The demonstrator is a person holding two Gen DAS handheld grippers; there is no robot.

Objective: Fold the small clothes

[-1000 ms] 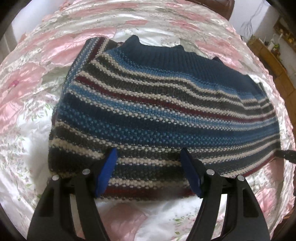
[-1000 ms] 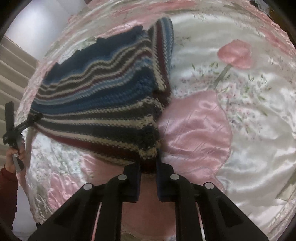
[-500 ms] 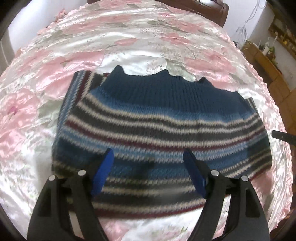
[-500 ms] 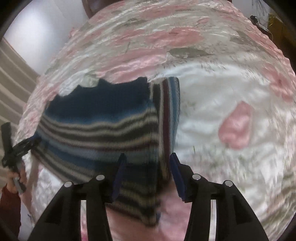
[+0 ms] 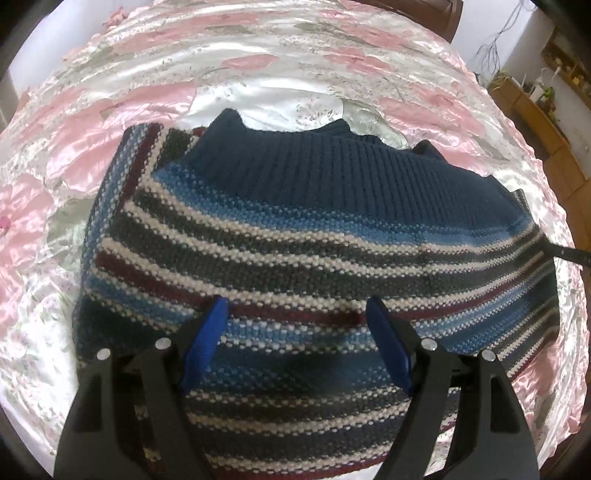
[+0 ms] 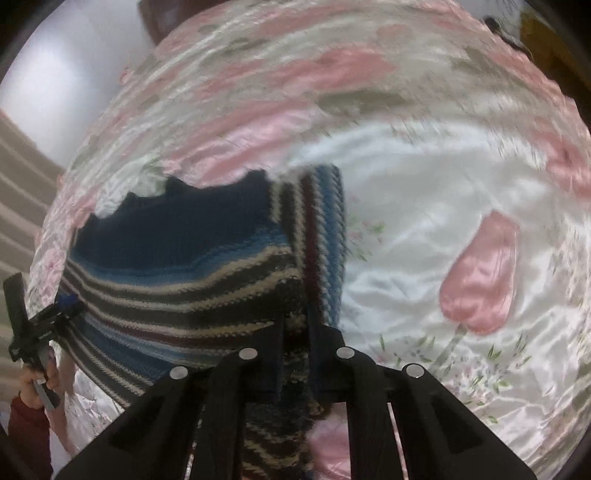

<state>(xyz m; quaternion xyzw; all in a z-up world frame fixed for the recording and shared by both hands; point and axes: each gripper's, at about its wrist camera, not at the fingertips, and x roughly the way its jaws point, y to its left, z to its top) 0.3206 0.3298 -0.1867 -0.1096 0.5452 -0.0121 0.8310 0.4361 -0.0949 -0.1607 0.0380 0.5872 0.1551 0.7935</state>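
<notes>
A striped knit sweater [image 5: 314,236] with a navy ribbed collar lies folded on the satin bedspread, one sleeve tucked along its left side. My left gripper [image 5: 297,306] is open, its blue pads [image 5: 207,339] spread wide low over the sweater's striped lower half. In the right wrist view the same sweater [image 6: 184,266] fills the left half. My right gripper [image 6: 295,321] is shut on the sweater's folded right edge, with knit fabric pinched between its dark fingers. The left gripper [image 6: 66,306] shows at the sweater's far left edge, held by a hand [image 6: 40,376].
The pink and white floral satin bedspread [image 5: 258,70] covers the bed all around the sweater. A wooden headboard [image 5: 424,11] stands at the far end. Wooden furniture [image 5: 535,107] lines the wall at the right. The right gripper's tip [image 5: 569,254] pokes in at the sweater's right edge.
My right gripper, open half a second ago, has shut on the sweater's right edge. My left gripper stays open and has moved forward and lower over the stripes.
</notes>
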